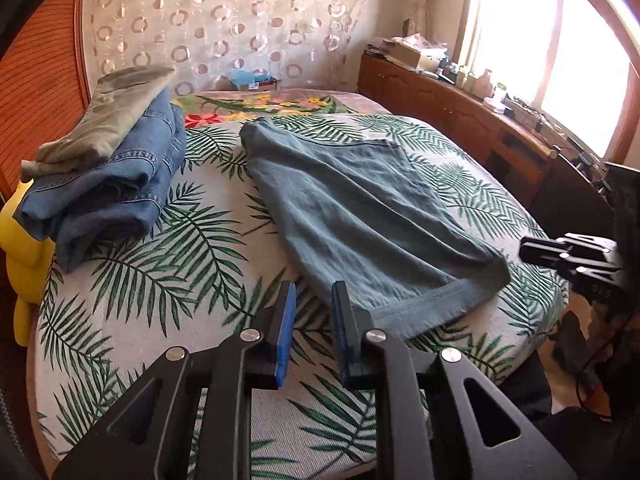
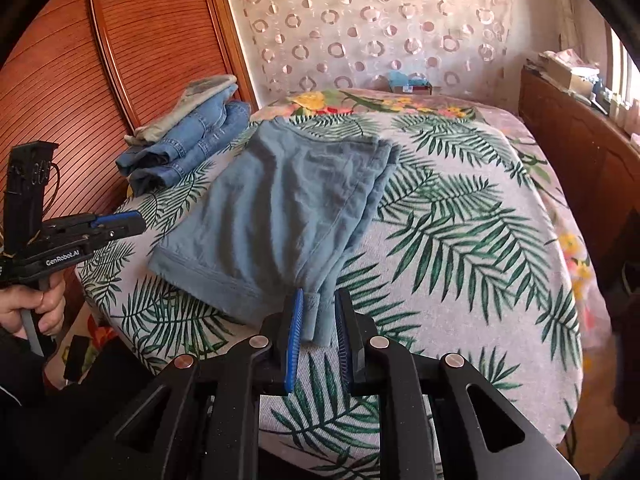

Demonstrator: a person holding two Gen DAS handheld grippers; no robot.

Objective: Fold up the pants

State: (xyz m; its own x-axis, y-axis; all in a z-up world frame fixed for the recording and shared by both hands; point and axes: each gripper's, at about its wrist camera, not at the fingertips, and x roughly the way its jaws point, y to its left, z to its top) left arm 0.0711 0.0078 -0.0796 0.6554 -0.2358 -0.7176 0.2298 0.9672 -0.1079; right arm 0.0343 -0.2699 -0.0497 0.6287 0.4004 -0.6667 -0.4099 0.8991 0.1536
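1 pair blue-grey pants [image 1: 360, 208], folded, lies mid-bed on the palm-print cover [image 1: 180, 240]. Far left: 1 stack w/ 2 garments, denim jeans [image 1: 120, 184] under an olive piece [image 1: 112, 116]. 2 grippers: left gripper [image 1: 314, 308] slightly open, nothing btwn pads, just left of near hem. Right gripper [image 2: 316, 312] slightly open, hem corner btwn pads, not pinched.

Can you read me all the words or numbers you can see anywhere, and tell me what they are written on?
"GenRobot.AI": white letters on the side of the black left gripper, seen from the right wrist camera.
Raised marks on the right gripper: too blurred to read.
Label on the small box beyond the bed: too small to read.
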